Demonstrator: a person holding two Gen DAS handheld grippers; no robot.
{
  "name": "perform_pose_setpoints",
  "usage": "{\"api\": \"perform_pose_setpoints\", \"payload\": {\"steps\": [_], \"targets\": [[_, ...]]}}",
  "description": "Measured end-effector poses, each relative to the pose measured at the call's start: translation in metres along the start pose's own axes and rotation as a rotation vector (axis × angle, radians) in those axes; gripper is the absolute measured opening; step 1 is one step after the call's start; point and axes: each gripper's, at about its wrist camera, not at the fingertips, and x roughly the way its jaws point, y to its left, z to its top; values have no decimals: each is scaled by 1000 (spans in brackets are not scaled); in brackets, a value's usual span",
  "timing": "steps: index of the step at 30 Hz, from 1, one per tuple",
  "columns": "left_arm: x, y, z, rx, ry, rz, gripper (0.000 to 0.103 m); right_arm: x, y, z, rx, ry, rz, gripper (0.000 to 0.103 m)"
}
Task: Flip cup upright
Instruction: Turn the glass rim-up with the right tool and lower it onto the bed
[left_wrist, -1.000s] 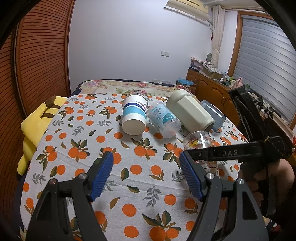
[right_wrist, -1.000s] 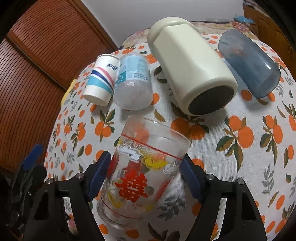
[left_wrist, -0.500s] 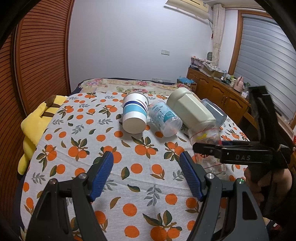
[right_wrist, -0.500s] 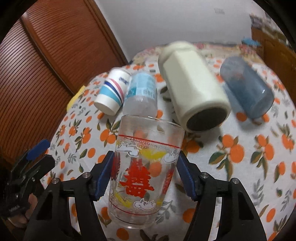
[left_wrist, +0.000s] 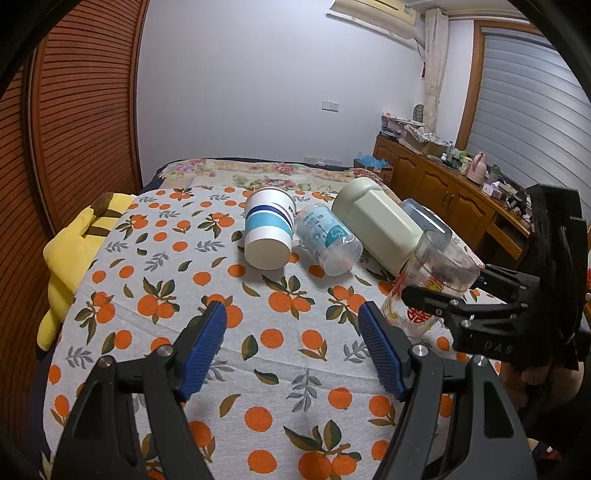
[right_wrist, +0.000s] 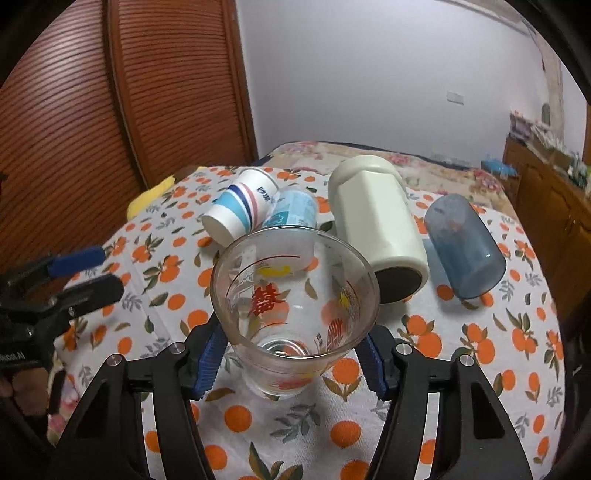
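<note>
A clear glass cup (right_wrist: 295, 314) with a red character and yellow print is held between the blue pads of my right gripper (right_wrist: 293, 354), which is shut on it. The cup is nearly upright, mouth up and tipped a little, its base at or just above the orange-print cloth (right_wrist: 480, 369). In the left wrist view the cup (left_wrist: 428, 288) shows at the right, clamped by the right gripper (left_wrist: 436, 299). My left gripper (left_wrist: 291, 343) is open and empty over the cloth, left of the cup.
Several cups lie on their sides behind: a striped paper cup (left_wrist: 267, 234), a clear blue-print cup (left_wrist: 328, 240), a cream container (left_wrist: 380, 225) and a blue tumbler (right_wrist: 465, 247). A yellow plush (left_wrist: 74, 254) lies at the left edge. A wooden cabinet (left_wrist: 443, 195) stands at the right.
My right gripper has turned the glass cup from lying tilted to nearly upright, mouth up, and lowered it toward the cloth. My left gripper has stayed open and almost still.
</note>
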Motion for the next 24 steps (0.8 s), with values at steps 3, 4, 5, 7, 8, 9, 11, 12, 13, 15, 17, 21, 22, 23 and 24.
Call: {"api": "perform_pose_setpoints", "payload": {"steps": [3,4,5,7,8,9,11,12,13,15,17,21,22,23,24], "targets": [[-1,1,1,2,-4,0,74,3,0,2,18,3,15,64],[-1,1,1,2,-1,2,74,1,-1,3,25,1,28,64],[-1,1,1,1,0,5,74,1,-1,4,31,6,42,64],[-2,1,2,4,-4,8,74,-1,1,4,26,7,47,65],[-2,1,2,6,-6,11,74,-1,2,4,20,7,48,65],[-3,1,3,6,-9,12,74,-2,4,3,17,5,51,65],[-4,0,4,6,-14,15,74,-4,6,2,13,4,54,67],[-5,0,4,5,-16,17,74,-4,7,1,11,4,53,67],[-6,0,5,4,-18,18,74,-5,8,1,11,2,49,67],[-8,-1,5,6,-21,20,74,-5,7,0,23,2,50,67],[-9,-2,6,12,-24,22,74,-6,6,0,35,2,56,69],[-15,-8,9,30,-34,31,74,-10,6,-1,39,-2,52,76],[-18,-10,11,36,-39,33,74,-12,7,-2,40,-6,50,78],[-20,-11,13,41,-44,35,74,-14,7,-2,41,-11,51,79],[-22,-13,14,45,-50,37,75,-16,7,-2,44,-17,52,80]]}}
